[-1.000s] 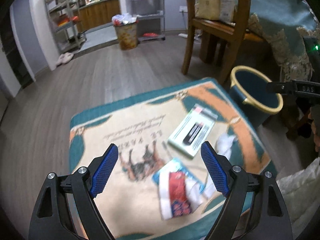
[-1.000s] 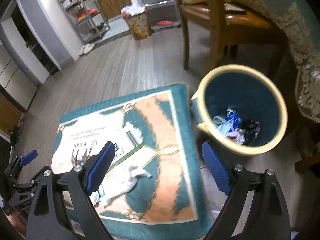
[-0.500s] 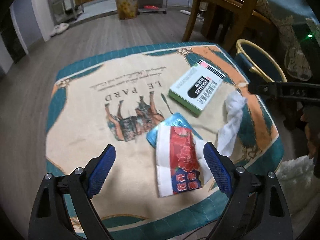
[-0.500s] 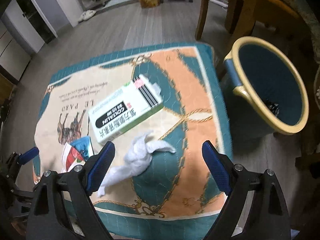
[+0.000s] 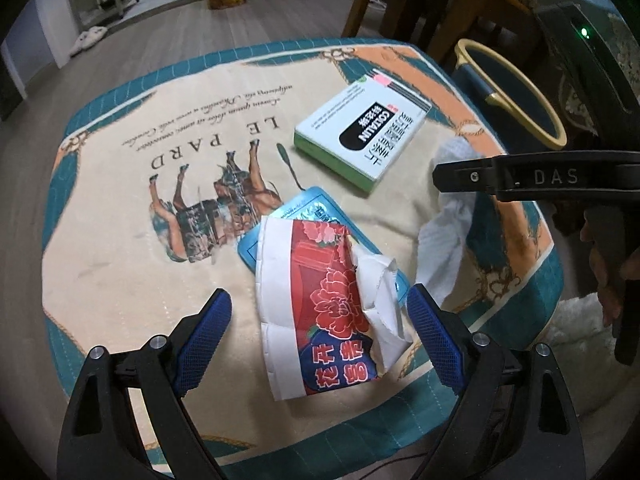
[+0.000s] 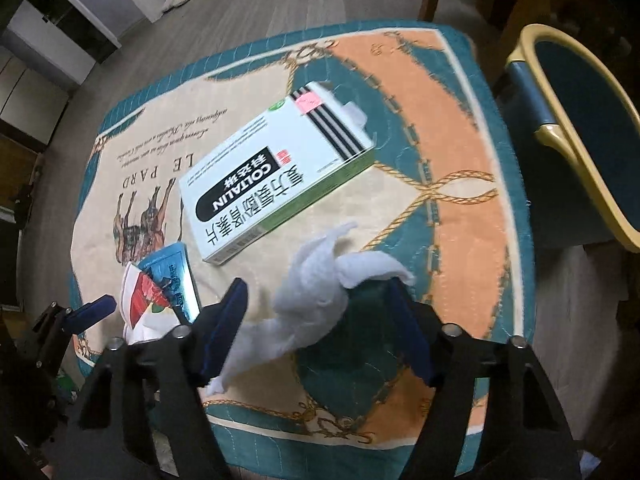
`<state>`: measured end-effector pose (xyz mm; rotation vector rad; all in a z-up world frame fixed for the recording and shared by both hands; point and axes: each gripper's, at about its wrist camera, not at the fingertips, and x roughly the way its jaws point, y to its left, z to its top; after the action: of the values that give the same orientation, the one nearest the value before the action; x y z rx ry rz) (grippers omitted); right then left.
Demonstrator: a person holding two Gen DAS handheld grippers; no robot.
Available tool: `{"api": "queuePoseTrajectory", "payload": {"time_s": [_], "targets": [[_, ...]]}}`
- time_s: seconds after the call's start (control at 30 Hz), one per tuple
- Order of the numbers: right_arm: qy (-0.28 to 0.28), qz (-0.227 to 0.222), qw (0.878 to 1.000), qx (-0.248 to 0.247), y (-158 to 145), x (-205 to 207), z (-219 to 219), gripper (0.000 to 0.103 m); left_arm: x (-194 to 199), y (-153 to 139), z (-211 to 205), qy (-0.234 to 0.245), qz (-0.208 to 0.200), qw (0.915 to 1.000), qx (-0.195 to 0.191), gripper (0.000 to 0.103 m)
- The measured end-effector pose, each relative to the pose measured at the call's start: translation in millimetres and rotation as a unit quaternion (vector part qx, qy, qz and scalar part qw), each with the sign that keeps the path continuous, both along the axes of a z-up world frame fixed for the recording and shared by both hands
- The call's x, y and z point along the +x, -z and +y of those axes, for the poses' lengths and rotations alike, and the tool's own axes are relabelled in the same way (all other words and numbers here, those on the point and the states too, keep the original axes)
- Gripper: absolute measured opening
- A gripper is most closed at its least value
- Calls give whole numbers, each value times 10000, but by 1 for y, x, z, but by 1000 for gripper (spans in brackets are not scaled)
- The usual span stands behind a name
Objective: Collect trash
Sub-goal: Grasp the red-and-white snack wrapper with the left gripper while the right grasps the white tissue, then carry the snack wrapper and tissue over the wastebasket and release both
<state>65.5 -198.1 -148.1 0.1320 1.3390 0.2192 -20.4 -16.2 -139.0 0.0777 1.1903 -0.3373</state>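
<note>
Both grippers have dropped closer to the mat [image 5: 120,248]: the left gripper [image 5: 320,334] hangs wide open astride the red wrapper [image 5: 320,312], the right gripper [image 6: 316,332] wide open astride the tissue [image 6: 320,292], neither gripping. White box [image 6: 276,168] lies mid-mat, with a blue packet [image 5: 304,216] under the wrapper. Wood floor surrounds the mat, the bin [image 6: 580,128] just off its right edge beside chair legs [image 5: 400,4].

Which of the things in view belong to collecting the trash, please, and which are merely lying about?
Belong to the job:
crumpled tissue
torn red wrapper
blue foil packet
Coltalin box
trash bin

Lying about:
printed mat
wooden chair
slippers
</note>
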Motion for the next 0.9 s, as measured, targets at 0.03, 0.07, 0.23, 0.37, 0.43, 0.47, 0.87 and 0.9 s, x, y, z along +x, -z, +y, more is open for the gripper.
{"api": "queuePoseTrajectory", "payload": {"time_s": [0.03,0.07,0.23,0.37,0.43,0.47,0.87,0.9], "targets": [[-44,3,10000,-26,1,1,2,59,1,1,0,2,20,10000,18,89],[-69,0,10000,-44,2,2,3,55,2,4,0,4,41,10000,33,89],[-167,28,9999,18,4,5,3,31,7,5,-1,-15,74,9999,-86,74],[-158,-61,9998,53,-3,5,1,28,8,1,-2,-25,62,10000,-72,70],[-195,-111,9997,72,-9,2,-1,28,8,-4,-1,-45,-5,10000,-51,69],[-214,-141,9996,68,-11,1,-2,27,8,-7,0,-70,-66,9999,-40,69],[-63,-793,9968,108,-57,-7,-31,27,11,-48,-1,-232,-683,9974,-85,69],[-14,-817,9966,103,-58,-6,-36,27,12,-49,-3,-227,-696,9973,-99,69]]}}
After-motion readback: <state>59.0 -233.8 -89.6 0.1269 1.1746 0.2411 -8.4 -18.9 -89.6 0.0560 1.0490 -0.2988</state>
